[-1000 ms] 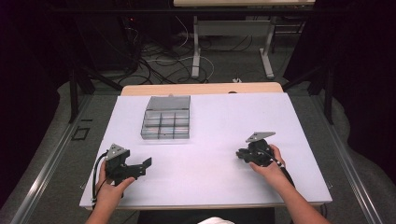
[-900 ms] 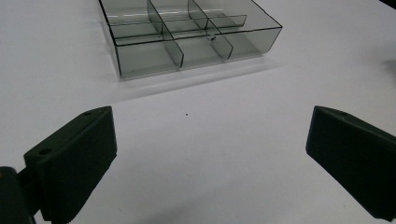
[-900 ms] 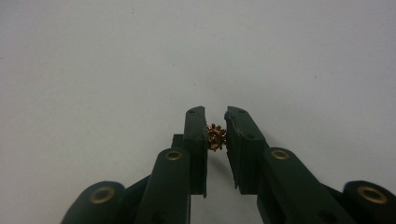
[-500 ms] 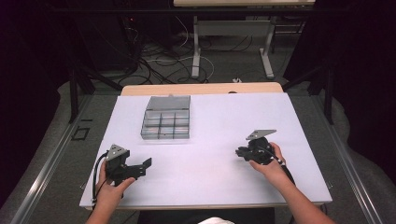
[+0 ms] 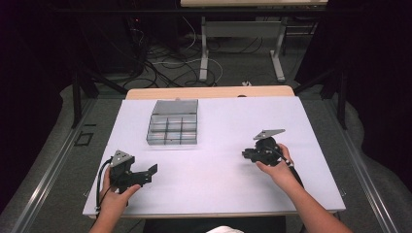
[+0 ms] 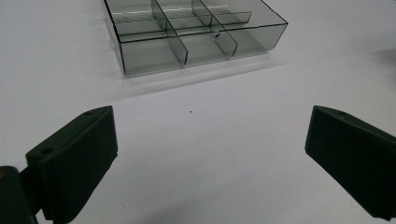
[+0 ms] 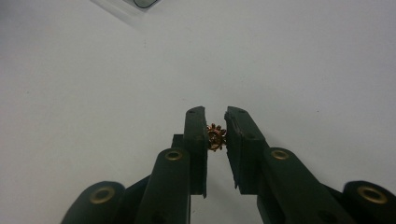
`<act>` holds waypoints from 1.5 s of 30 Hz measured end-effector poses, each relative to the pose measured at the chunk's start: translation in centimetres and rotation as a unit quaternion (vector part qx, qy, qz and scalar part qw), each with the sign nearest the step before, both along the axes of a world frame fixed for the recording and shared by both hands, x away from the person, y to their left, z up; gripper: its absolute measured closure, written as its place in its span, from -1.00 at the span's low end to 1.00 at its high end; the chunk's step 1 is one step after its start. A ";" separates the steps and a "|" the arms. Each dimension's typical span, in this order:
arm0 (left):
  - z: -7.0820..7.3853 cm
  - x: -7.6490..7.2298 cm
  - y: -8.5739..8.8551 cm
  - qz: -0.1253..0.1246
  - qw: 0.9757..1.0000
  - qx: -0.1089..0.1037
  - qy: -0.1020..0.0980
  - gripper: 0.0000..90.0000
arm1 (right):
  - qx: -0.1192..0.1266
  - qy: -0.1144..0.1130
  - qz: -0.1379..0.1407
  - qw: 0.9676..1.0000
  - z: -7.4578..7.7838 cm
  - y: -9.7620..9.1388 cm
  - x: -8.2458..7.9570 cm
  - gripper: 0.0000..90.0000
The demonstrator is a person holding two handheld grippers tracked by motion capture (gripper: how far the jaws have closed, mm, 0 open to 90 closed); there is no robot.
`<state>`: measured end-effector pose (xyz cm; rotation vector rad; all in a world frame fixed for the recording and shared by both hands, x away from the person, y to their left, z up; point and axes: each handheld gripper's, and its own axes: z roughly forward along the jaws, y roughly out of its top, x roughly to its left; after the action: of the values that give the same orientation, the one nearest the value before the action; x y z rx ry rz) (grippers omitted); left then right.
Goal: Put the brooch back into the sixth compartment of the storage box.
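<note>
In the right gripper view my right gripper [image 7: 215,114] is shut on a small brass gear [image 7: 215,136], which sits pinched between the two black pads just above the white table. In the high view the right gripper [image 5: 248,154] points left at the table's right-middle. My left gripper [image 5: 151,171] rests near the front left corner with its jaws wide apart. The left gripper view shows the left gripper [image 6: 210,158] open with bare table between the pads. A clear compartment box [image 6: 154,56] lies ahead of it, also in the high view as the box [image 5: 172,141].
The white table top [image 5: 218,194] spans the view, with a wooden strip [image 5: 209,92] along its far edge. One small dark item [image 6: 215,34] lies in a middle compartment of the box. Cables and table legs fill the dark floor beyond.
The right hand with its gripper has shifted very slightly toward the far left. The left gripper has stayed in place.
</note>
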<state>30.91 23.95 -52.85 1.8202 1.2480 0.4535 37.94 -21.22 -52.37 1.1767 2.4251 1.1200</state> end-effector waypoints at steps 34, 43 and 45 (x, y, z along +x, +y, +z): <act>-0.1 0.1 0.1 0.000 1.000 -0.001 0.005 -0.95 | 0.010 0.000 0.019 1.000 2.5 4.2 2.7 0.75; -0.1 0.1 0.1 0.001 1.000 -0.002 0.004 -0.95 | 0.007 0.004 0.015 1.000 3.2 4.9 3.3 0.75; -0.1 0.1 0.1 0.001 1.000 -0.002 0.004 -0.95 | 0.005 0.002 0.016 1.000 3.4 5.1 3.6 0.75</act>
<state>31.04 24.07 -52.94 1.8191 1.2559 0.4439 41.59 -16.07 -48.93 1.1479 2.4528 1.1408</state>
